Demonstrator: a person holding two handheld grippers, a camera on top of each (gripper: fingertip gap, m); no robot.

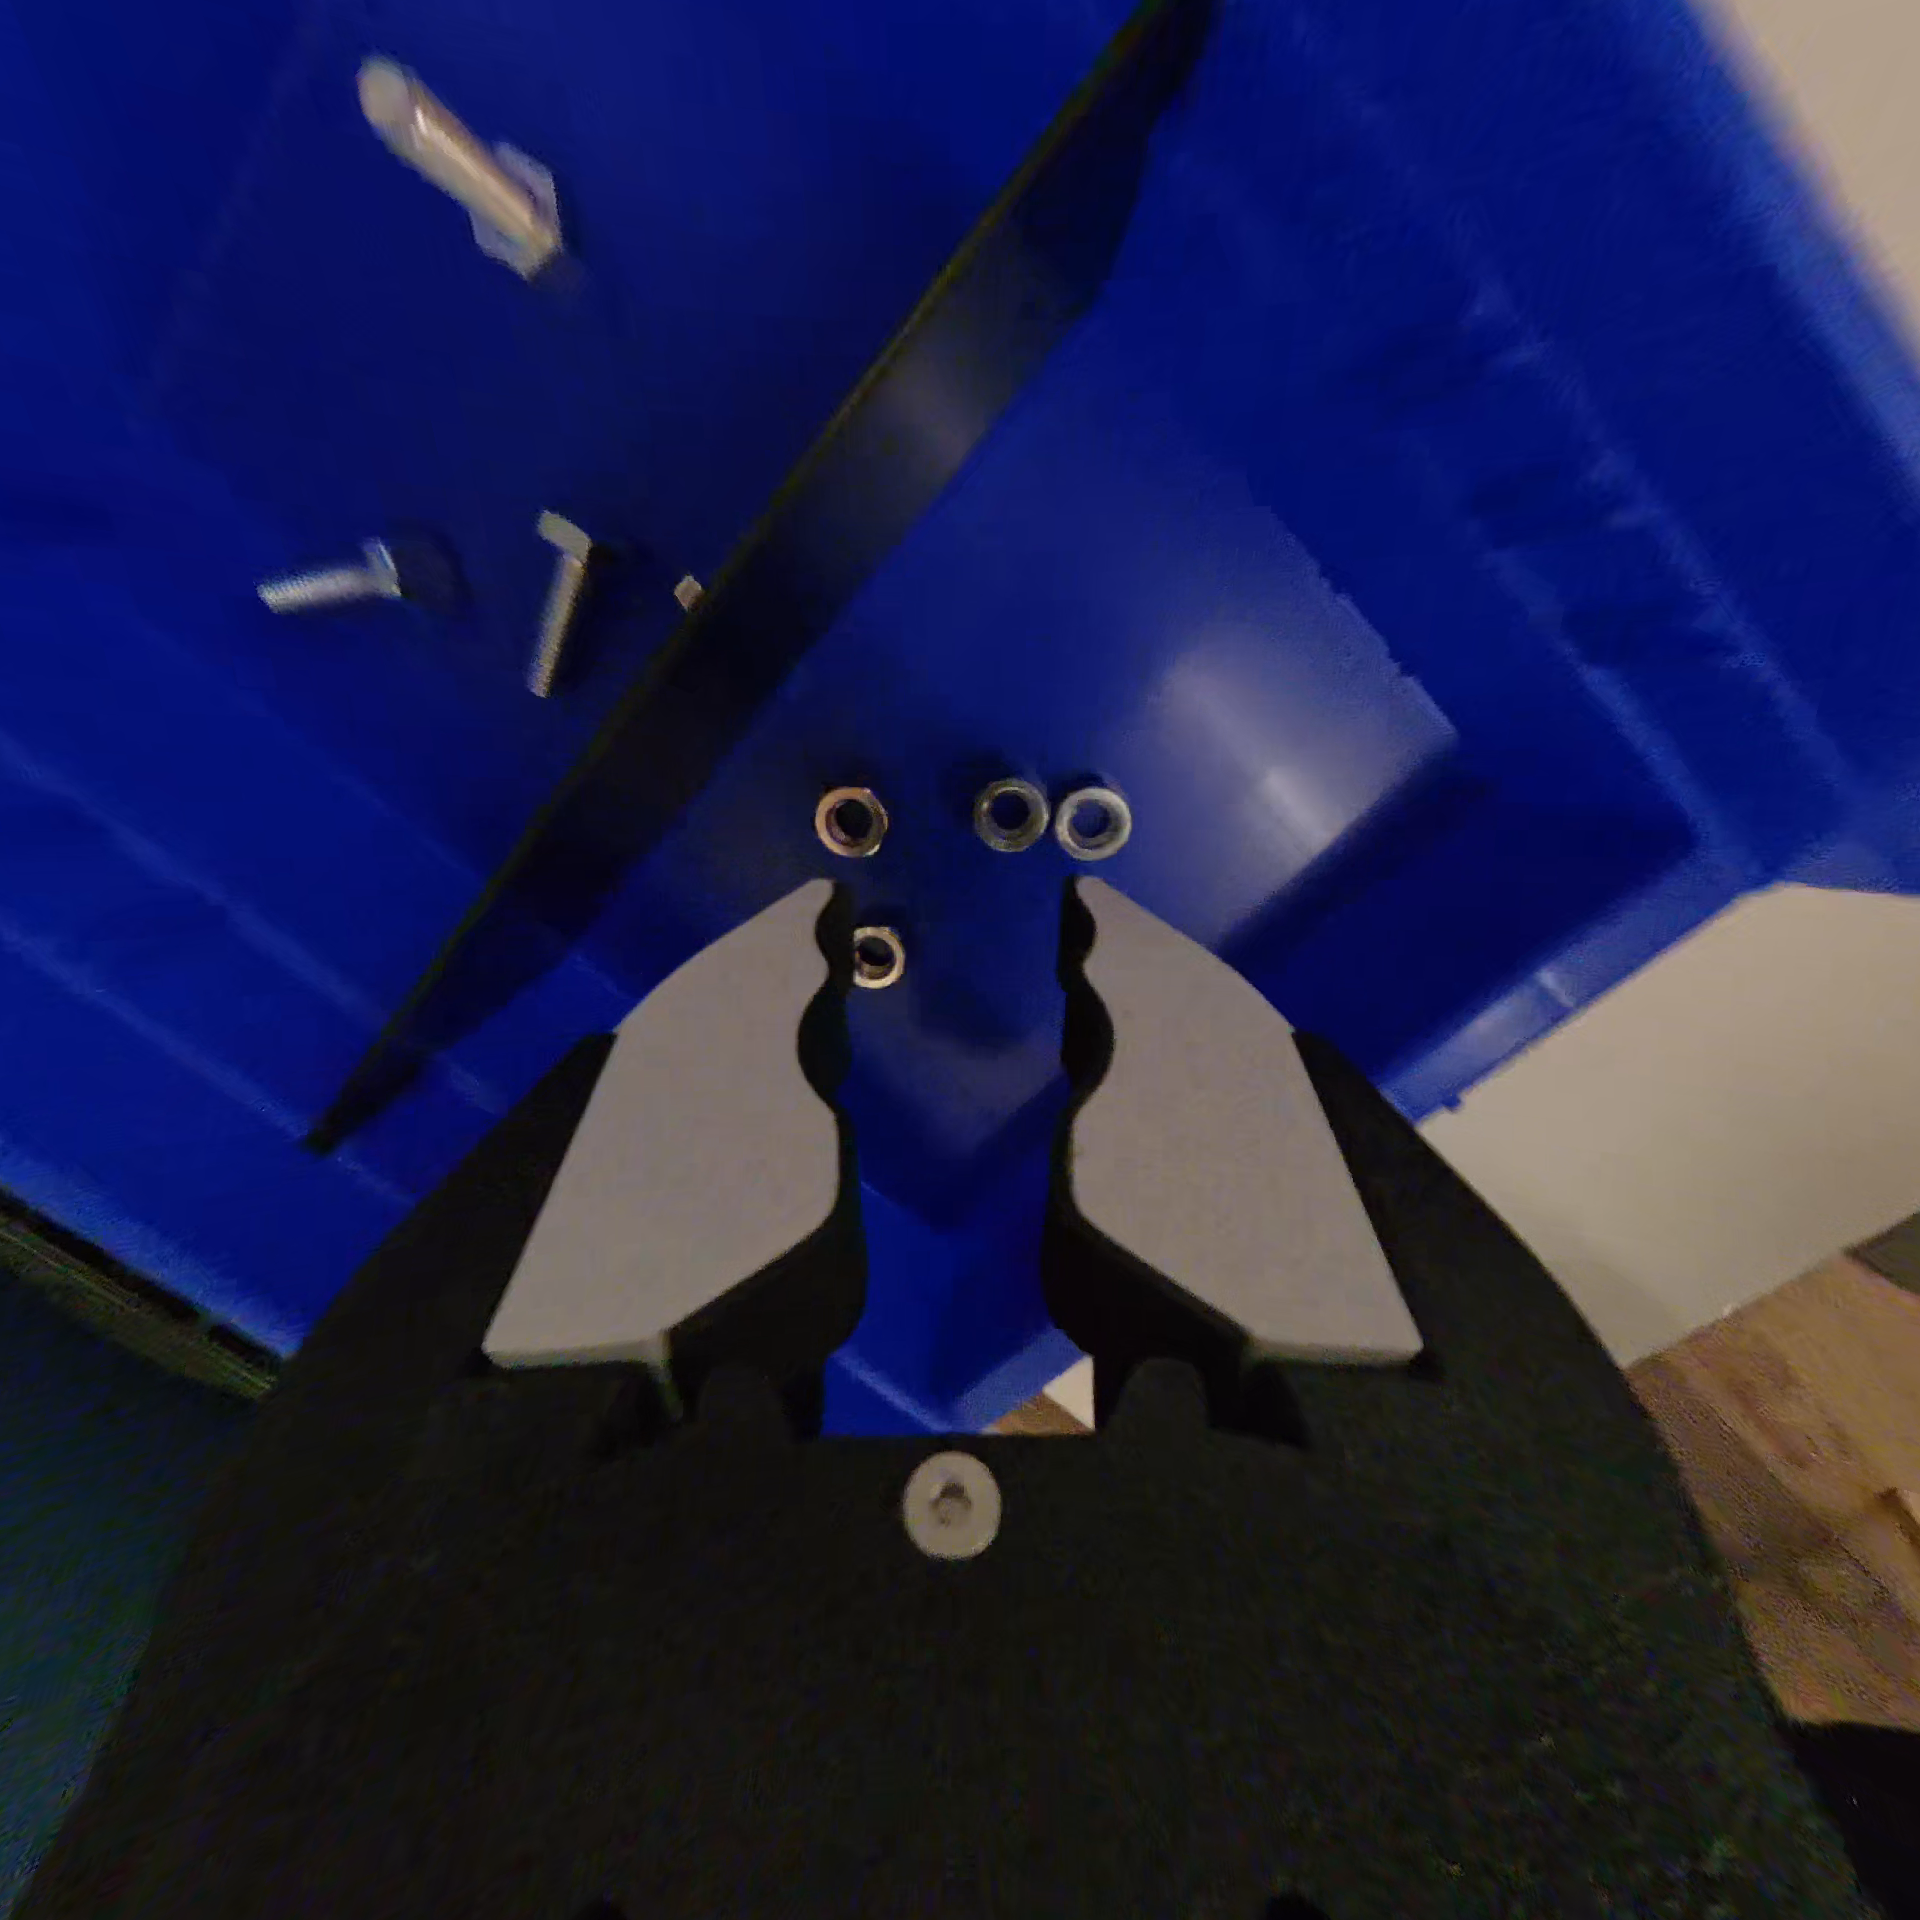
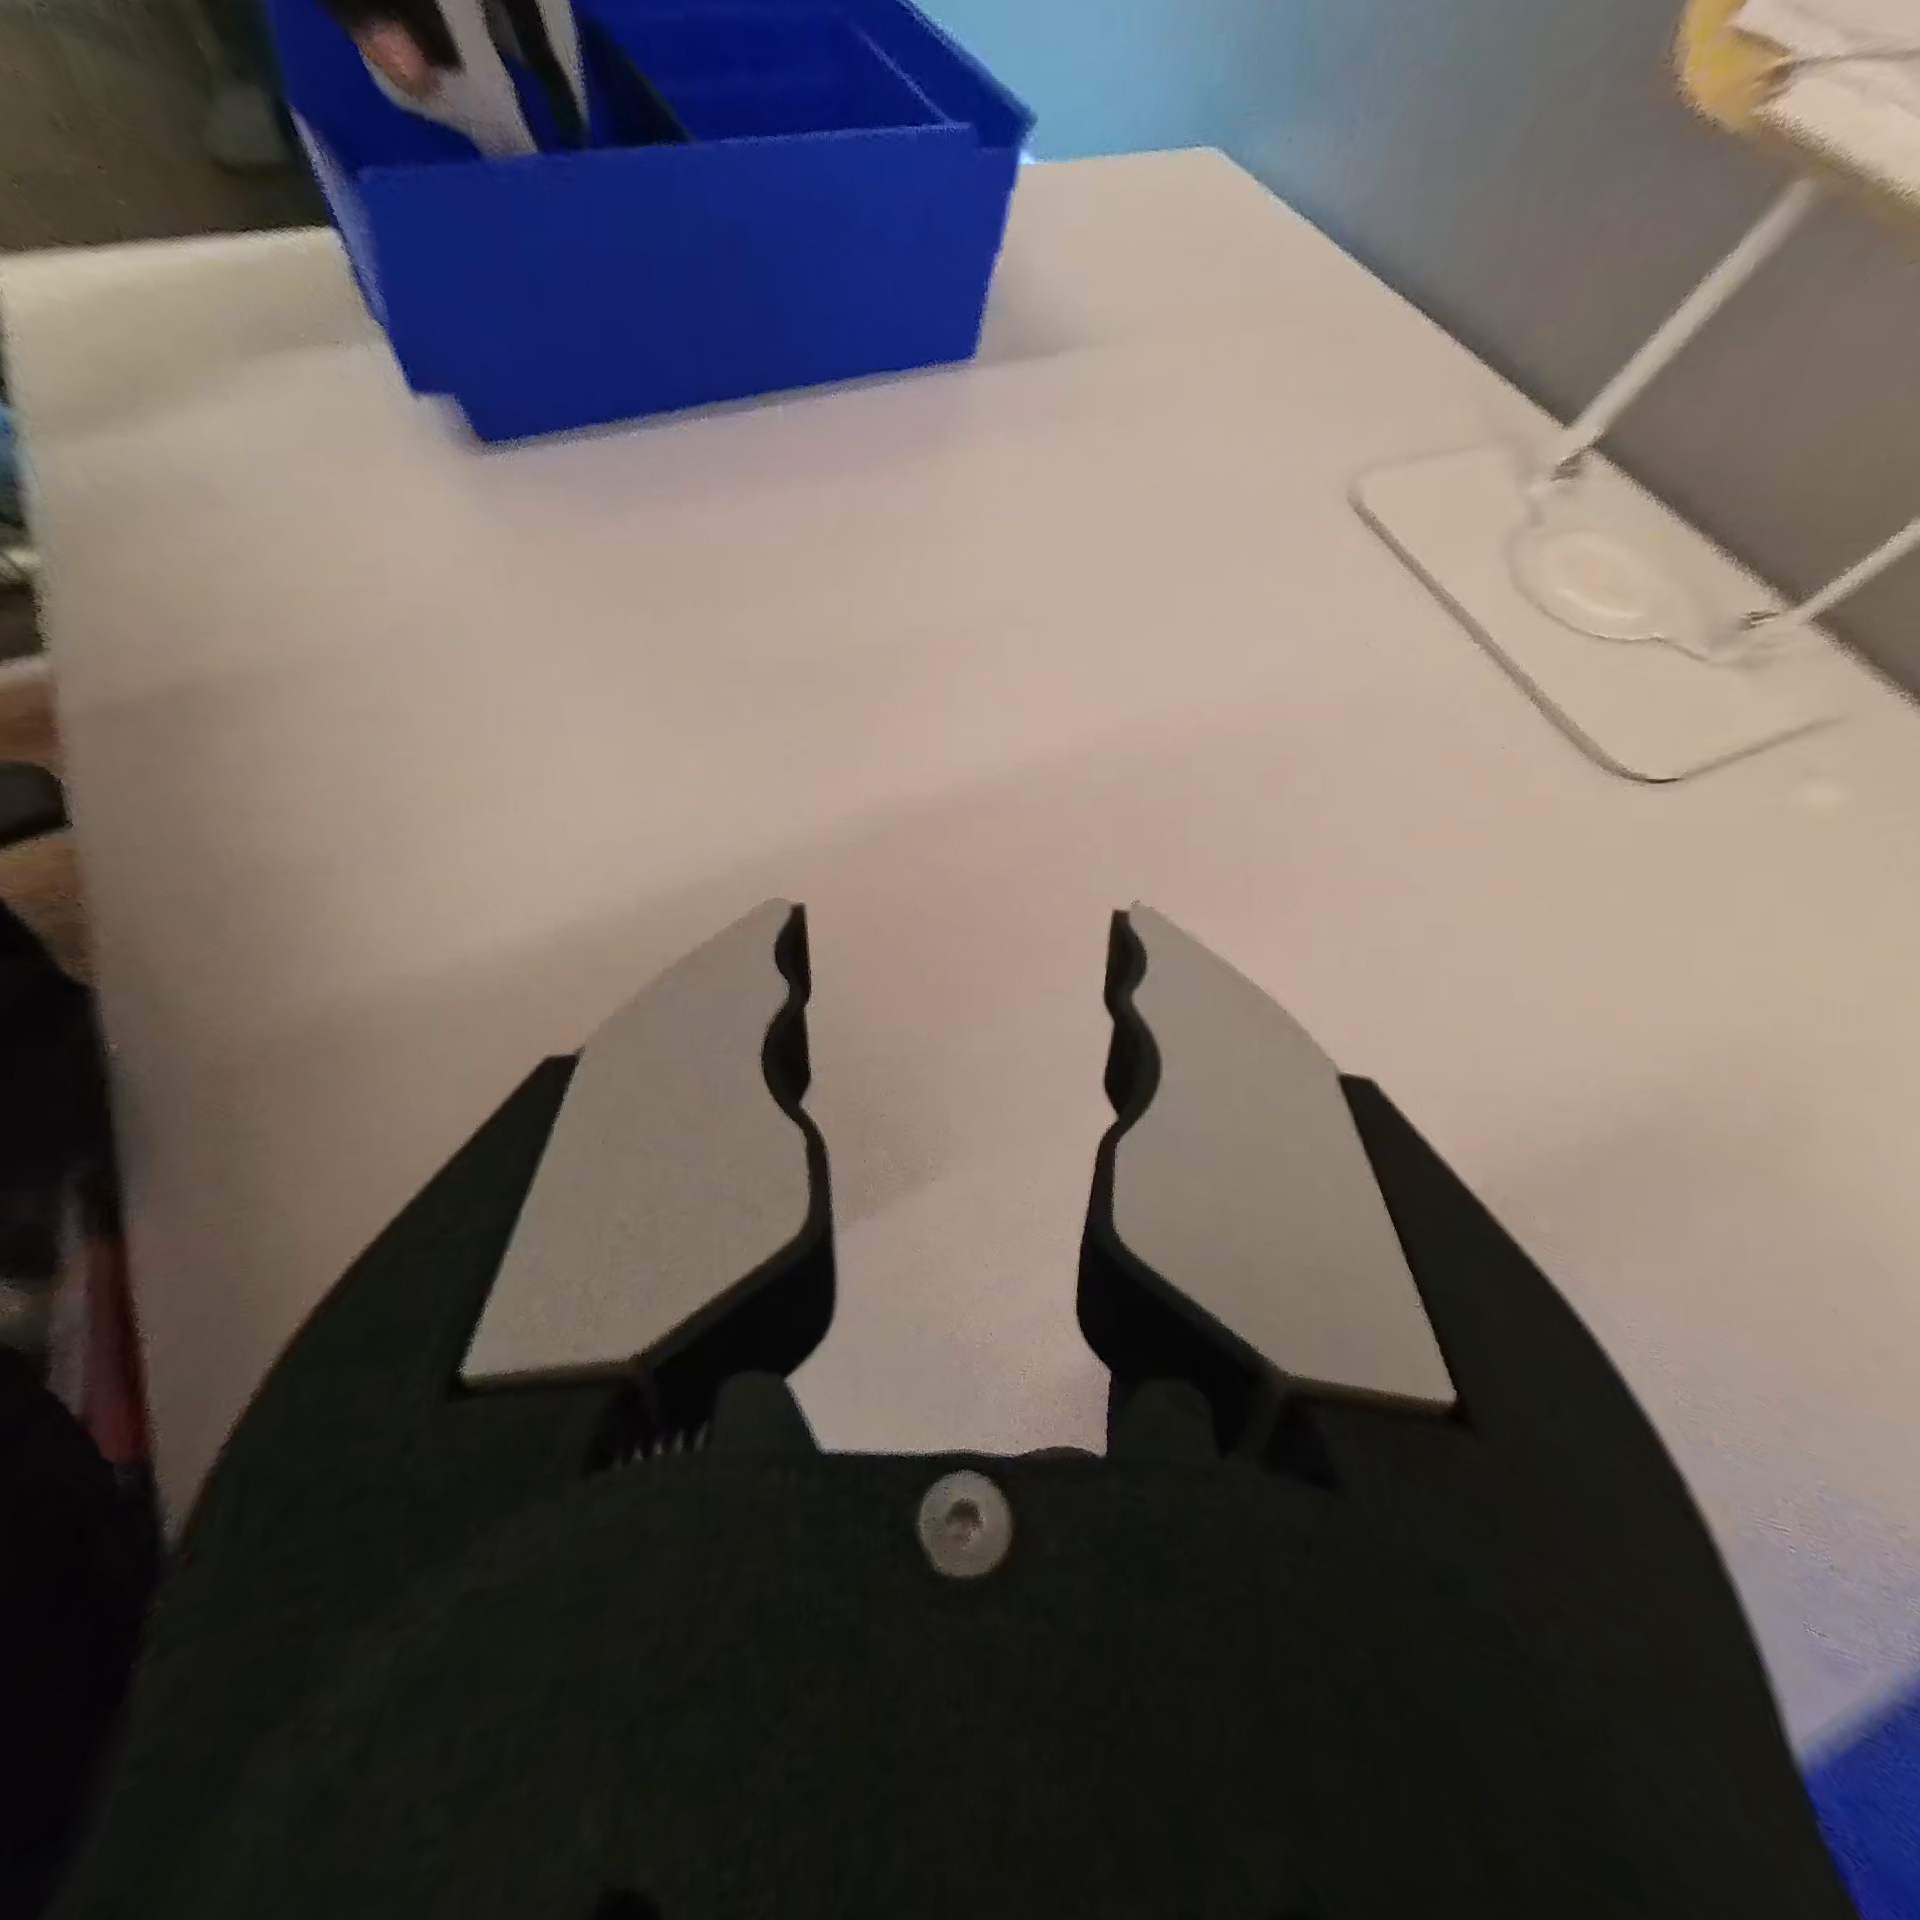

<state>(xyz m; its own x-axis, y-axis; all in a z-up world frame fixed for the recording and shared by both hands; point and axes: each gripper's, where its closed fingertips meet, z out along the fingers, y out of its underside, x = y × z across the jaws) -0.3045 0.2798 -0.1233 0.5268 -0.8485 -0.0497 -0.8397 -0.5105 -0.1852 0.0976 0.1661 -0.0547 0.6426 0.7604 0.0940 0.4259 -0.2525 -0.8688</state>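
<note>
The left hand-held gripper (image 1: 951, 883) hangs over a blue bin (image 1: 1455, 436) with its jaws parted and nothing clamped; a small metal nut (image 1: 878, 954) lies on the bin floor between the fingers, just beside the left finger (image 1: 717, 1091), though the blur makes it hard to tell if that finger touches it, and the right finger stands clear of it. Three more nuts (image 1: 1008, 816) sit in a row just past the fingertips. A dark divider (image 1: 790, 540) runs slantwise through the bin; beyond it, in the next compartment, lie several bolts (image 1: 561, 603), one (image 1: 457, 166) smeared by motion and another mostly hidden behind the divider. The bin's far end is cut off by the frame. The right hand-held gripper (image 2: 956, 914) is released, its jaws wide over a bare stretch of the white bench (image 2: 727, 675). Well ahead of it stands the blue bin (image 2: 675, 281), with the other gripper inside it only a dark and pale blur. At the right rests a white lamp base (image 2: 1579, 603), its stem cut off at the edge
</note>
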